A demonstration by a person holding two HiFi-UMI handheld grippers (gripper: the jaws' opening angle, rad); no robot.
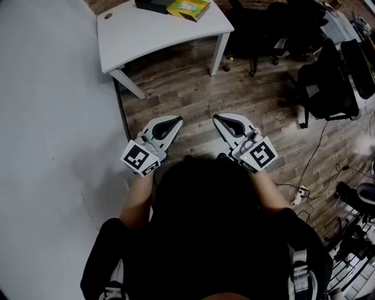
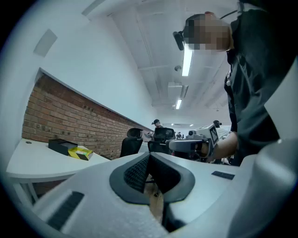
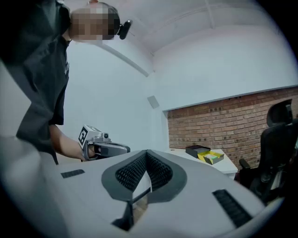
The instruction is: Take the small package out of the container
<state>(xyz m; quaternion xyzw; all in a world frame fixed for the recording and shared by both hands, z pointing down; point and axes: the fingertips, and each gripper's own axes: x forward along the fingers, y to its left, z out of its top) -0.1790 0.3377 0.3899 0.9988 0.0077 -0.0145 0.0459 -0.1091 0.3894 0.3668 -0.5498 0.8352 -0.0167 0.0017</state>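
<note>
My left gripper (image 1: 170, 124) and right gripper (image 1: 225, 122) are squeezed shut, holding nothing (side by side). The yellow box (image 1: 188, 8) sits beside a black box (image 1: 153, 4) on the white table (image 1: 152, 32), far ahead.

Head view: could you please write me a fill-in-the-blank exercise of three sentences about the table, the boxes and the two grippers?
1. The yellow box lies on the ____ table.
2. The other box, beside it, is ____ in colour.
3. The left gripper and the right gripper both have jaws that are ____, with nothing between them.

Missing words: white; black; shut.
</note>
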